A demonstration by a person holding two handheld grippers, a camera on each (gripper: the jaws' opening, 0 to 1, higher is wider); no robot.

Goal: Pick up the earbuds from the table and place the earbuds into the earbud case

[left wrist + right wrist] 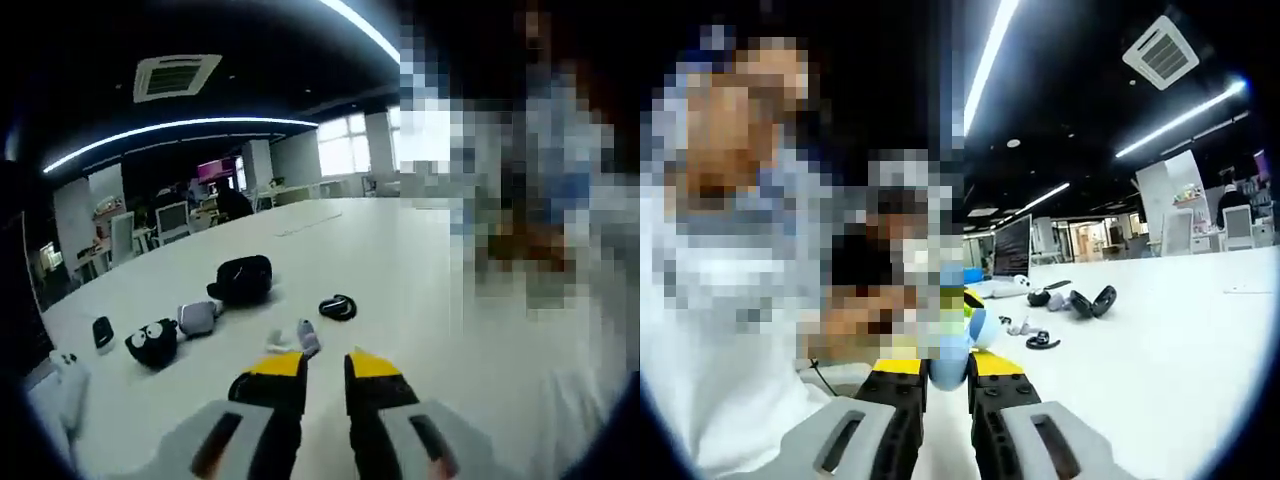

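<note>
- In the left gripper view, going left to right across the white table (400, 260): a small dark object (102, 331) lies near the left edge, then a black plush toy (152, 343) touching a grey piece (198, 318).
- Behind those sits a black open case (243, 278), well apart from your jaws.
- A white earbud (281, 344) and a grey earbud (308, 338) lie just beyond your left gripper (325, 372), near its left jaw tip.
- To their right rests a small black ring-shaped item (338, 307).
- Your left gripper stands released: the jaws are apart with bare table between them, holding nothing.
- In the right gripper view, your right gripper (948, 372) is clenched on a pale blue object (955, 358) between its yellow-tipped jaws.
- Farther right on the table lie a black loop (1042, 342), then a black open case (1093, 301).
</note>
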